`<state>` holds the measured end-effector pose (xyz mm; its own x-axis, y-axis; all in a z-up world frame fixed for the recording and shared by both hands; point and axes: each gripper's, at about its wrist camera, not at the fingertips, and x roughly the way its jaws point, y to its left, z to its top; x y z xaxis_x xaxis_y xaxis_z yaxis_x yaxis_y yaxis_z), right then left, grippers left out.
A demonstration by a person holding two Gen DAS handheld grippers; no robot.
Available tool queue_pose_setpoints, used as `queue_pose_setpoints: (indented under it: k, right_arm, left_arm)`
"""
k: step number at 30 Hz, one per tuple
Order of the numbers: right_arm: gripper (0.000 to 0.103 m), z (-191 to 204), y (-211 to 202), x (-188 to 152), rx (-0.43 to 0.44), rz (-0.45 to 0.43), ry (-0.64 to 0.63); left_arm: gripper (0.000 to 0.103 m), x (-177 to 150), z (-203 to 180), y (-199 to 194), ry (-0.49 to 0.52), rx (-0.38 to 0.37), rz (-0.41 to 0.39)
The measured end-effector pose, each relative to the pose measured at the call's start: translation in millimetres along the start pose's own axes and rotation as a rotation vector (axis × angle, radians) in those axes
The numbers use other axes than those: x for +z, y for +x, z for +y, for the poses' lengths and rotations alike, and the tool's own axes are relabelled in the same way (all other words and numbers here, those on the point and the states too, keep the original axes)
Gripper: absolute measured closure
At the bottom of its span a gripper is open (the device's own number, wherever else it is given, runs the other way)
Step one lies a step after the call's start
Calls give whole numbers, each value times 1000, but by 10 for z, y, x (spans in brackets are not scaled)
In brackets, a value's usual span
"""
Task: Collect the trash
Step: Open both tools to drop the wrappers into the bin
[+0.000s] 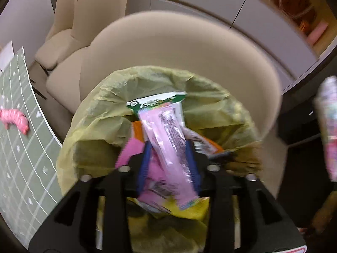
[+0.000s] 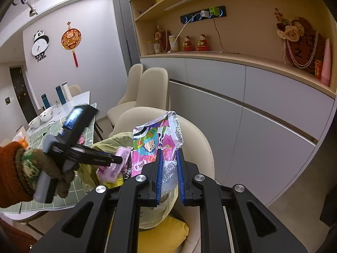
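The left claw [image 1: 168, 154] is clamped on a pink wrapper [image 1: 168, 145], holding it over the open mouth of a yellow-green trash bag [image 1: 101, 113] that already holds other wrappers. The right claw [image 2: 168, 166] grips a colourful cartoon wrapper [image 2: 157, 139] just right of the bag. Behind the bag stands a beige chair [image 1: 189, 48]; a green gridded surface [image 1: 23, 168] with a pink toy [image 1: 15, 120] lies to the left.

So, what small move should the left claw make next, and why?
Probably open the left claw and let the pink wrapper drop. It already hangs over the mouth of the yellow-green trash bag, where other wrappers lie. The right claw holds a cartoon wrapper beside the bag, waiting its turn.
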<state>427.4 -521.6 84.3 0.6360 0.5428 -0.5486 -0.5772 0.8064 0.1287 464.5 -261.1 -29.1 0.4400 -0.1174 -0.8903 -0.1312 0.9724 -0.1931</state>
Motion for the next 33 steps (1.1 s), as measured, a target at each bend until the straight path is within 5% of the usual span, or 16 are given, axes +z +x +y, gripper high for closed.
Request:
queue_pose_setpoints:
  k: [7,16,22,24,26,33]
  right_arm:
    - [89,257,420,87,105,46,-32]
    - [89,814,1309,136,197,162,-106]
    - [88,1005,1568,82,202,215,-119]
    - [83,1060,1583,22,213,243,-122]
    - [64,1117,1554,-39,207,246,-131]
    - [60,1219,1100,-158,153,173,-77]
  left_arm:
    - [54,-277,214,-860,-98,-18,-201]
    - [53,-915,667,-1724,-262,148,-367]
    - [53,-1323,1000,-1990,-370,223,-375]
    - [53,-1416,1074,-2001,-388,237,-370]
    - [50,-1495,1146,-2000,-398,245,-364]
    - [42,-1663,1208,-2021,-333,275,-387]
